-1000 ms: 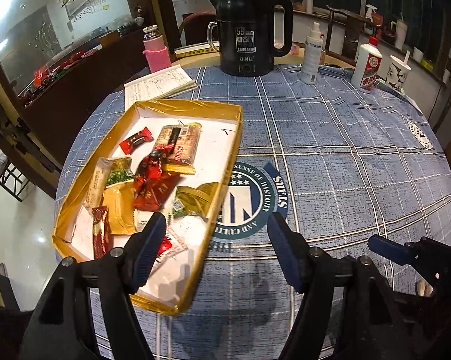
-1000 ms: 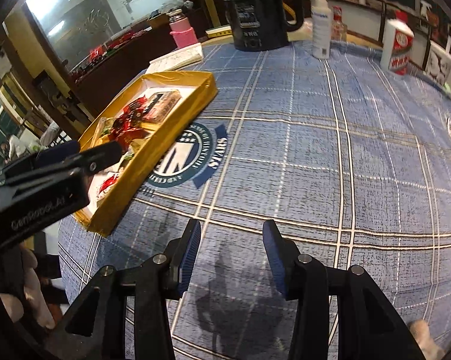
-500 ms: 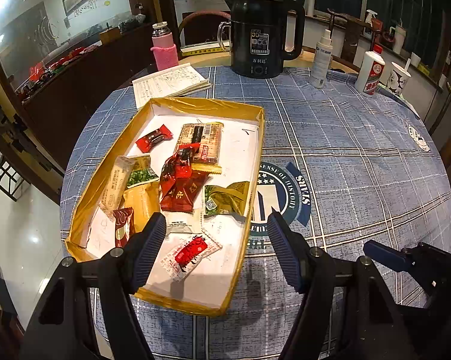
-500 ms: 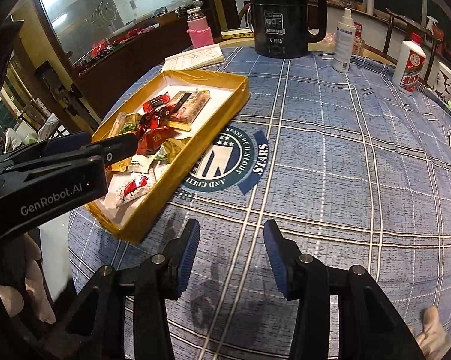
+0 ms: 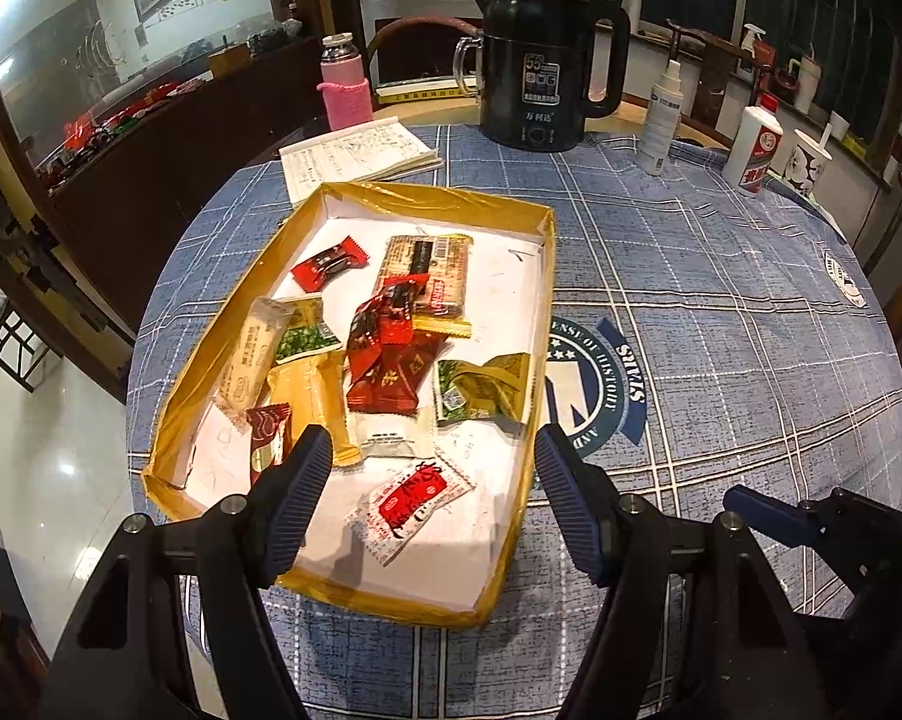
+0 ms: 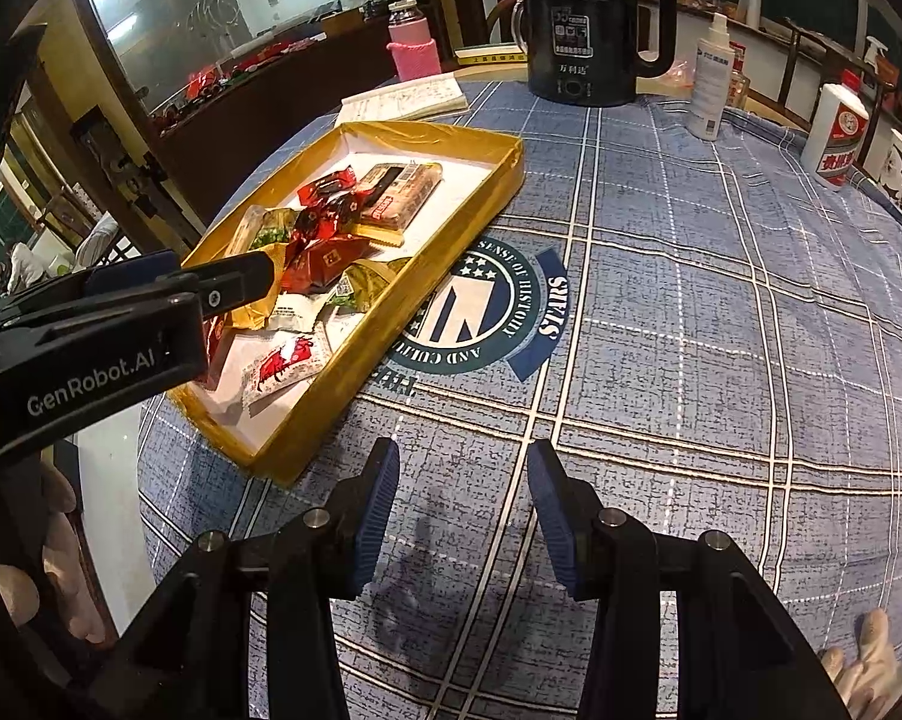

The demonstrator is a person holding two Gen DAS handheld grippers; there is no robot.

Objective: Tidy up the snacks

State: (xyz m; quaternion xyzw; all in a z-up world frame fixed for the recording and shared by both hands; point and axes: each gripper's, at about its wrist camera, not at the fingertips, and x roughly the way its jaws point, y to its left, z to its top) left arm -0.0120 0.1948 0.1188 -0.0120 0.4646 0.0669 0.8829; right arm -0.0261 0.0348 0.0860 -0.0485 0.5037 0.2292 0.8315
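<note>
Snacks fill tray; left claw gapes above.

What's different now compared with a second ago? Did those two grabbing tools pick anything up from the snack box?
No. Both tools drew back and rose, so more of the gold box and table shows. The left tool hangs open over the box's near end, above a red-and-white packet; the right tool stays open over bare tablecloth. Snacks and box haven't moved.

Both wrist cams, prob. above tray
</note>
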